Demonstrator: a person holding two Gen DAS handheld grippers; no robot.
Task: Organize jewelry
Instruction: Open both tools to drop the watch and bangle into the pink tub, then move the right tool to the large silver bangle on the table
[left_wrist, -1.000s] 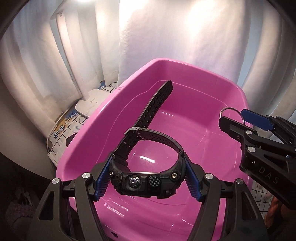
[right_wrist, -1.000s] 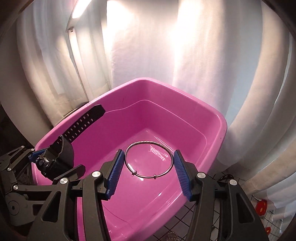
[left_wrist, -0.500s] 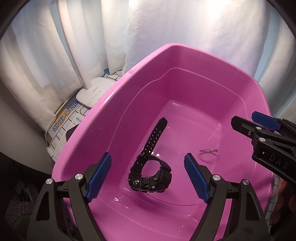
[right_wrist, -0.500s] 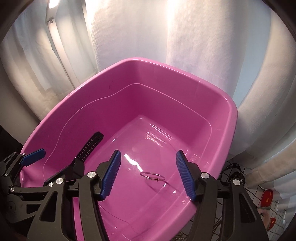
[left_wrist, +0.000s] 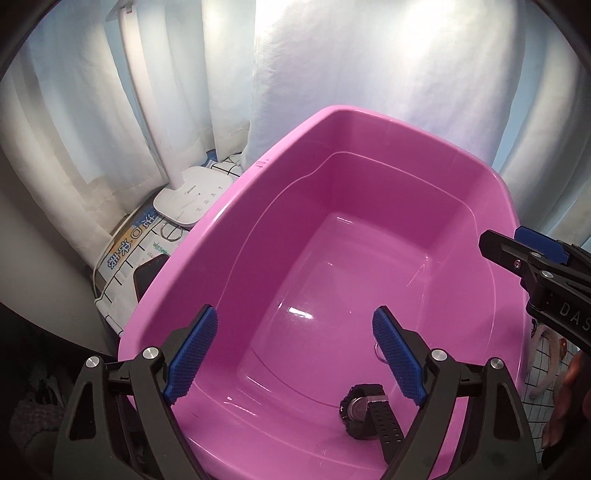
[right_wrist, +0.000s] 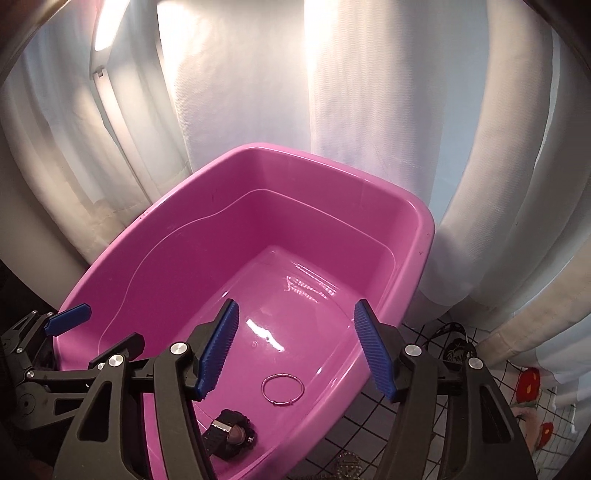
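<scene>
A black watch (left_wrist: 364, 410) lies on the floor of the pink plastic bin (left_wrist: 369, 112), near its front wall, with its strap toward me. My left gripper (left_wrist: 295, 354) hangs open above the bin with nothing between its blue pads. A thin silver ring (left_wrist: 377, 349) peeks out from behind the right pad. In the right wrist view the whole ring (right_wrist: 282, 375) rests flat on the bin (right_wrist: 424, 229) floor, with the watch (right_wrist: 231, 437) just left of it. My right gripper (right_wrist: 295, 347) is open and empty above them. The left gripper (right_wrist: 96, 332) shows at that view's left edge.
White curtains hang behind the bin. A white lamp base (left_wrist: 192, 199), a printed box (left_wrist: 129, 251) and a dark phone (left_wrist: 151, 273) lie left of the bin. A checked cloth (right_wrist: 369, 424) and a black object (right_wrist: 454, 350) sit to its right.
The left gripper opened and let the watch fall to the bin floor. The ring left the right gripper's pads and came to rest on the floor near the watch. Both grippers stayed above the bin.
</scene>
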